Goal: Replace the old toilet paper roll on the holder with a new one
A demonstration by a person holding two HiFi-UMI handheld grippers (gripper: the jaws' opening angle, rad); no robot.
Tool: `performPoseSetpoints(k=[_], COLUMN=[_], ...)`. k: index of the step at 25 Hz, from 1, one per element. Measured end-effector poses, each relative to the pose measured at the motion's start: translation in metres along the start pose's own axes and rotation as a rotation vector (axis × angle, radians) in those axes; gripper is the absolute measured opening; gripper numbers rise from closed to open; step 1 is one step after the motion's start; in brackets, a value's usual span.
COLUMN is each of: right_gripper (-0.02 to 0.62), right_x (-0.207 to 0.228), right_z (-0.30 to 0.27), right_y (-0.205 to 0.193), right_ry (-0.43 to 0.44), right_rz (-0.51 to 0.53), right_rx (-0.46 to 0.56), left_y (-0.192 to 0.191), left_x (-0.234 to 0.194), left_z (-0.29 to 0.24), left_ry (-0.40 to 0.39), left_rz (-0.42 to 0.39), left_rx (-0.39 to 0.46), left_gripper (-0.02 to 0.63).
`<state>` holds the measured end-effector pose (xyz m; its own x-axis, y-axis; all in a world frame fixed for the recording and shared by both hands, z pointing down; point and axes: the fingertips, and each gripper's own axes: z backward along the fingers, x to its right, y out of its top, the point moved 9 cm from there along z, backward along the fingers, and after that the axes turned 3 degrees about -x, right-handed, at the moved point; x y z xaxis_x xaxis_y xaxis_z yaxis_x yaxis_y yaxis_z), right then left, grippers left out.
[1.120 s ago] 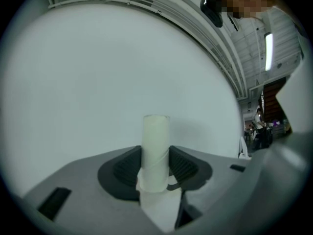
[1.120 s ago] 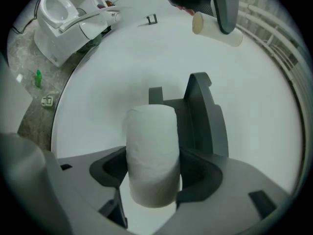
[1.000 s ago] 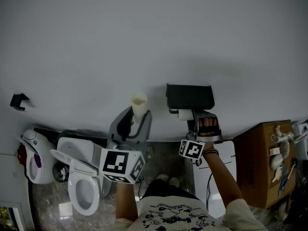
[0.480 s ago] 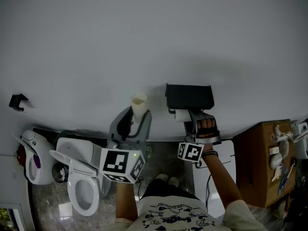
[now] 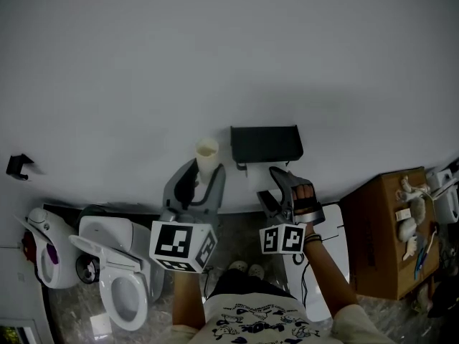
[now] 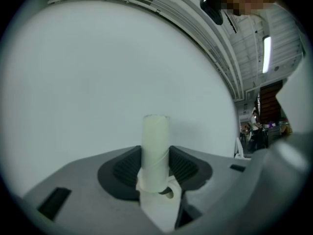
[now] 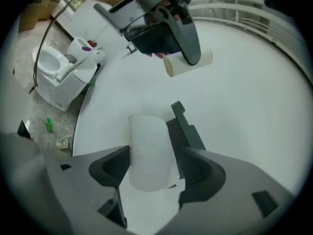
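Note:
An empty cardboard tube (image 5: 207, 153) stands upright in my left gripper (image 5: 204, 172), left of the black wall holder (image 5: 265, 142). The left gripper view shows the tube (image 6: 155, 151) pinched between the pads of that gripper (image 6: 155, 169), against a bare white wall. My right gripper (image 5: 276, 186) is just below the holder. In the right gripper view a full white paper roll (image 7: 149, 151) sits between the jaws of that gripper (image 7: 154, 169), which are shut on it. A black arm of the holder (image 7: 185, 126) shows right behind the roll. The tube (image 7: 188, 63) appears there too, at the top.
A white toilet (image 5: 118, 278) stands at the lower left, with a white bottle-like unit (image 5: 39, 242) beside it. A brown cardboard box (image 5: 380, 235) holding small items is at the right, and a white panel (image 5: 326, 256) lies on the floor by it. A small black hook (image 5: 16, 165) is on the wall.
The right gripper has drawn back and down from under the holder and rolled, the white roll still between its jaws. The left gripper has kept the tube upright.

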<state>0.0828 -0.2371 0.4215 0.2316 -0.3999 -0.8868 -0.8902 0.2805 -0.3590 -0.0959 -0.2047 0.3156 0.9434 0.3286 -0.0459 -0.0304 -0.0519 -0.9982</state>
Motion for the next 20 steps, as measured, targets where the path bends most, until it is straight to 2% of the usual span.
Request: performPoseSetpoints(k=[5, 10, 15, 17, 20], right_gripper=[0.318, 0.318, 0.316, 0.316, 0.314], right_x=[0.004, 0.022, 0.062, 0.080, 0.102], right_z=[0.029, 0.050, 0.070, 0.076, 0.085], right_y=[0.003, -0.004, -0.016, -0.021, -0.028], right_ry=[0.072, 0.124, 0.118, 0.088, -0.006], right_rz=[-0.166, -0.473, -0.892, -0.972, -1.043], right_rx=[0.072, 0.191, 0.352, 0.380, 0.391], left_y=[-0.001, -0.001, 0.001, 0.002, 0.004], left_x=[0.010, 0.018, 0.023, 0.024, 0.027], left_z=[-0.003, -0.005, -0.002, -0.001, -0.001], left_ry=[-0.024, -0.040, -0.042, -0.039, -0.030], left_rz=[0.002, 0.003, 0.007, 0.008, 0.011], left_rx=[0.003, 0.007, 0.023, 0.031, 0.045], left_gripper=[0.181, 0.181, 0.181, 0.181, 0.181])
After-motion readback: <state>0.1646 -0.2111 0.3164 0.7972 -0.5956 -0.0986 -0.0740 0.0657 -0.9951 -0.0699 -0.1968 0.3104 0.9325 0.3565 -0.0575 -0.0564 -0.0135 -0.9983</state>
